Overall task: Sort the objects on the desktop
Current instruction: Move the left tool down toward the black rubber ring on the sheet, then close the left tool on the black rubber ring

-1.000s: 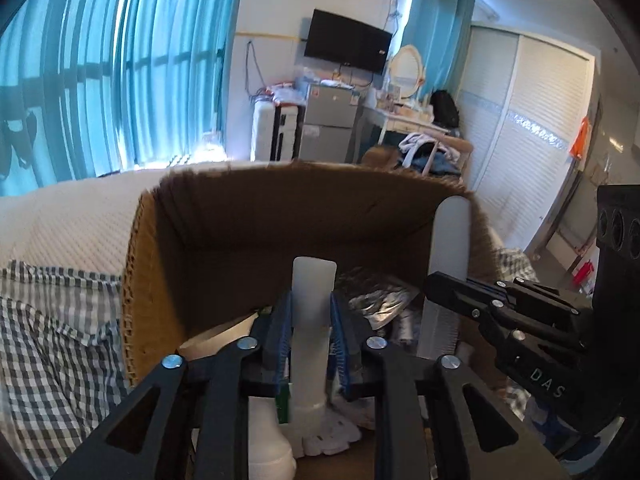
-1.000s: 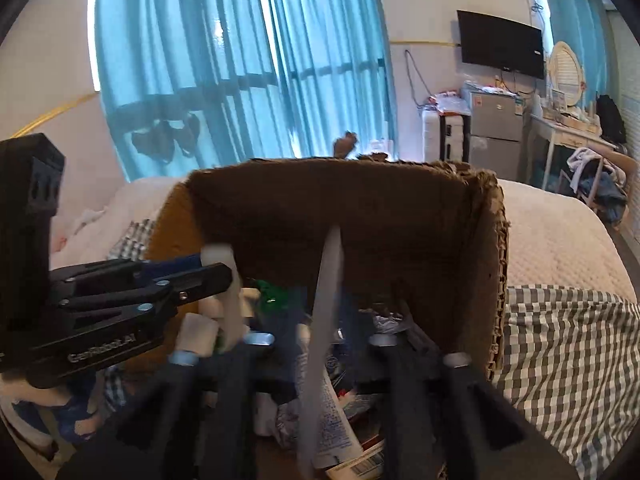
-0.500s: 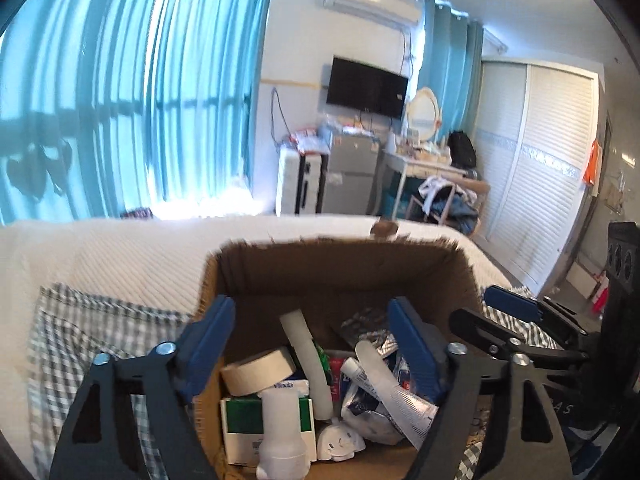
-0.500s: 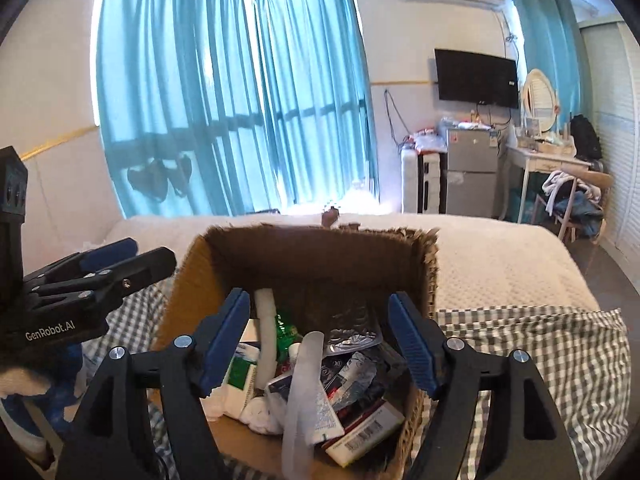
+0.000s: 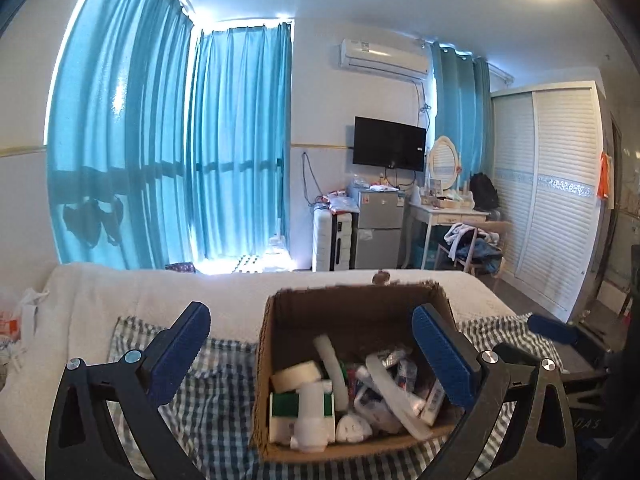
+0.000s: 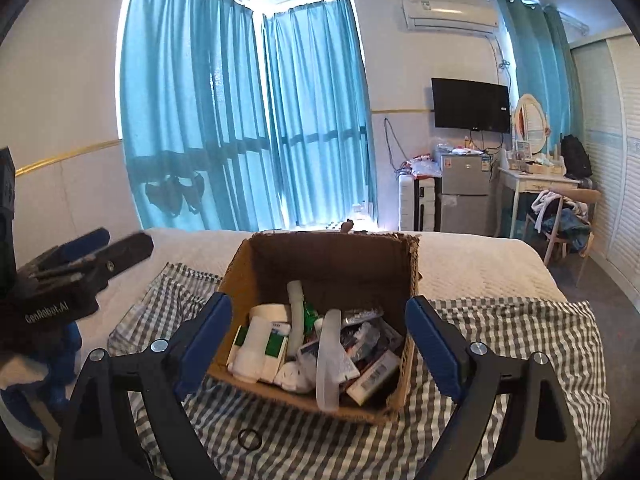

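Both grippers have backed up out of the cardboard box (image 6: 320,264); left gripper (image 5: 316,354) and right gripper (image 6: 318,340) fingers opening, nothing between them. White tube (image 5: 330,364) leans in the box on the bed, long axis tilted up toward the far wall

The left claw (image 5: 312,356) is opening, its blue pads wide apart and nothing between them – it hangs above a cardboard box (image 5: 267,364) on the checked cloth (image 5: 216,392) spread over the bed (image 5: 120,292). The box holds a tape roll (image 5: 295,374), white tubes (image 5: 394,392) and a green-and-white carton (image 5: 300,406) – all jumbled together.
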`<action>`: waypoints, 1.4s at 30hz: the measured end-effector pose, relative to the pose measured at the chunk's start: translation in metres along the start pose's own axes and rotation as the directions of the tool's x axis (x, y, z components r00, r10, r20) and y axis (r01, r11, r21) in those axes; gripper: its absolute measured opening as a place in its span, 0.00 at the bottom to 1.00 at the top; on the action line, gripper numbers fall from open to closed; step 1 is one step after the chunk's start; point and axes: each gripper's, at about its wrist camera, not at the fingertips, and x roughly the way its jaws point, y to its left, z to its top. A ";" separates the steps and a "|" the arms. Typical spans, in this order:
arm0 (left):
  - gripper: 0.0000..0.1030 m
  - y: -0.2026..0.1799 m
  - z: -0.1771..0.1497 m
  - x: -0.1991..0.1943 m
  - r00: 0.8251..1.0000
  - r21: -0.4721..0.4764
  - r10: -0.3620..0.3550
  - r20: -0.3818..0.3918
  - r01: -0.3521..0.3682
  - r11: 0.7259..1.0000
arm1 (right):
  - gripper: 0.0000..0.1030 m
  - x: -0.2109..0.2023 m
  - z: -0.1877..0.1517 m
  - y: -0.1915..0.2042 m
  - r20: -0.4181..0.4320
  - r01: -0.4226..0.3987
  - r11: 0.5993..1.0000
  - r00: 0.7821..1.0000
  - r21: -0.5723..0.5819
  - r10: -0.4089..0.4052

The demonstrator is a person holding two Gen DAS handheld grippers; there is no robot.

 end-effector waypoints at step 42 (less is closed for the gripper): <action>0.64 -0.022 -0.252 0.138 0.711 0.008 0.011 -0.703 -0.008 1.000 | 0.59 0.072 -0.109 -0.023 -0.308 -0.035 0.996 0.950 0.078 0.057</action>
